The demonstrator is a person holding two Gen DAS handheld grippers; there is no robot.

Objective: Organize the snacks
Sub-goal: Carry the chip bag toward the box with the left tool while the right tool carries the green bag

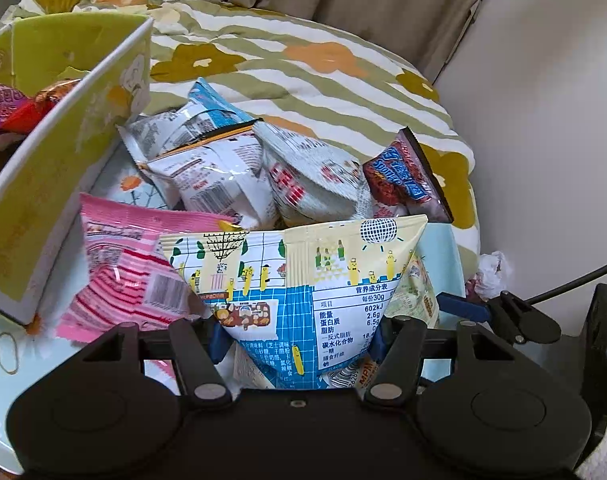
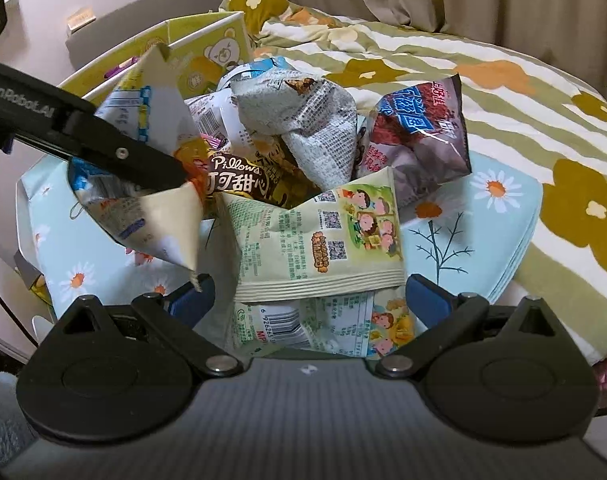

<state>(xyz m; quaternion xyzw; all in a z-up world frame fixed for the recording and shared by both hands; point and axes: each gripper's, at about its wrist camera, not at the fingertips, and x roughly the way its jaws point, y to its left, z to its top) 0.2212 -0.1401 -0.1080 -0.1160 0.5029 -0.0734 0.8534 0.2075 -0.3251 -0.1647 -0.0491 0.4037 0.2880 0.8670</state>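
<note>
A pile of snack bags lies on a light-blue daisy cloth (image 2: 483, 216). My left gripper (image 1: 299, 344) is shut on a cream and blue cartoon snack bag (image 1: 303, 280) and holds it just off the cloth; it also shows in the right wrist view (image 2: 151, 208), pinched in the black left gripper. My right gripper (image 2: 309, 300) is open, its blue pads on either side of a green cartoon snack bag (image 2: 319, 236). A yellow-green cardboard box (image 1: 63, 148) with several snacks inside stands at the left.
A pink striped bag (image 1: 119, 268), white bags (image 1: 207, 160), a dark red bag (image 1: 407, 180) and a brown Pillows bag (image 2: 239, 176) fill the pile. A striped flower quilt (image 1: 303, 68) lies behind. A white wall (image 1: 543, 120) stands on the right.
</note>
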